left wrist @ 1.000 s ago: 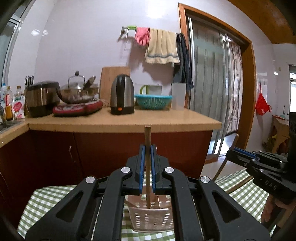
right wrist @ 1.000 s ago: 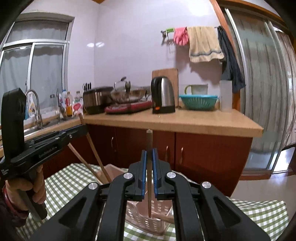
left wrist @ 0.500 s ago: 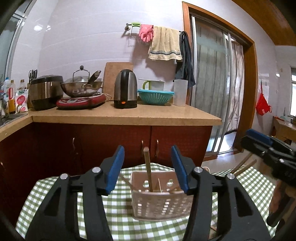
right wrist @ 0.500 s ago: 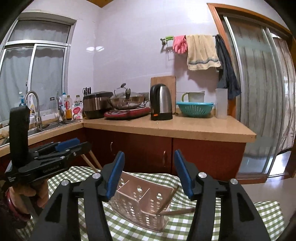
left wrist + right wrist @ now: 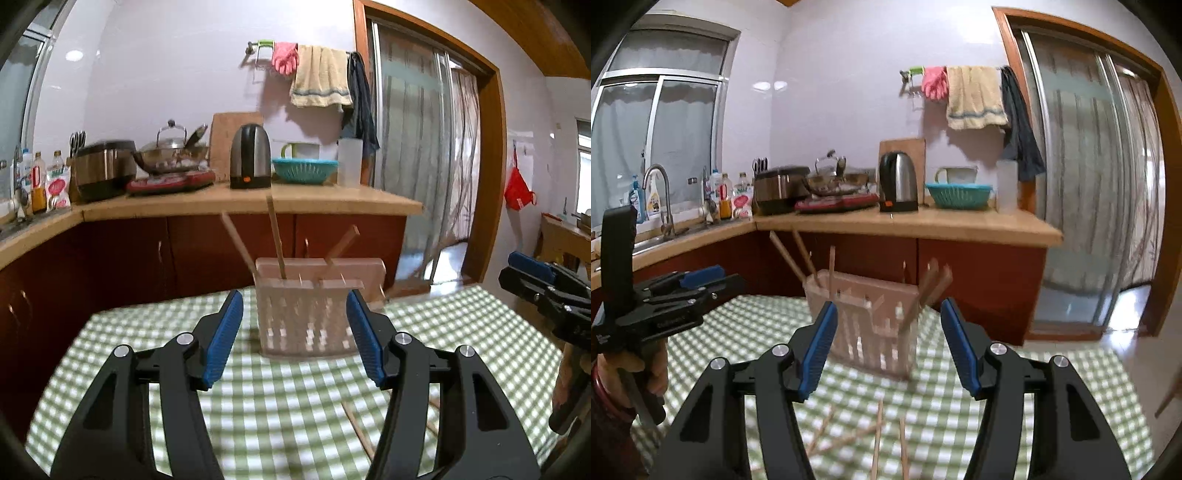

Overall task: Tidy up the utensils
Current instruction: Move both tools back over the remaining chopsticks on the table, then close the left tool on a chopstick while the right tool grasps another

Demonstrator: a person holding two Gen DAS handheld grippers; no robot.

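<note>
A pale pink slotted utensil basket stands on the green checked tablecloth with several wooden chopsticks upright in it. It also shows in the right wrist view, with chopsticks leaning out. My left gripper is open and empty, just in front of the basket. My right gripper is open and empty, also in front of it. Loose chopsticks lie on the cloth below the right gripper; one lies below the left gripper.
A wooden counter with red-brown cabinets runs behind the table, holding a kettle, a pot, a rice cooker and a teal basket. A sink and tap are at left, a glass door at right.
Both grippers opened and let go of the chopsticks they held; those now stand in the basket. Both grippers then pulled back and lower, away from the basket.
</note>
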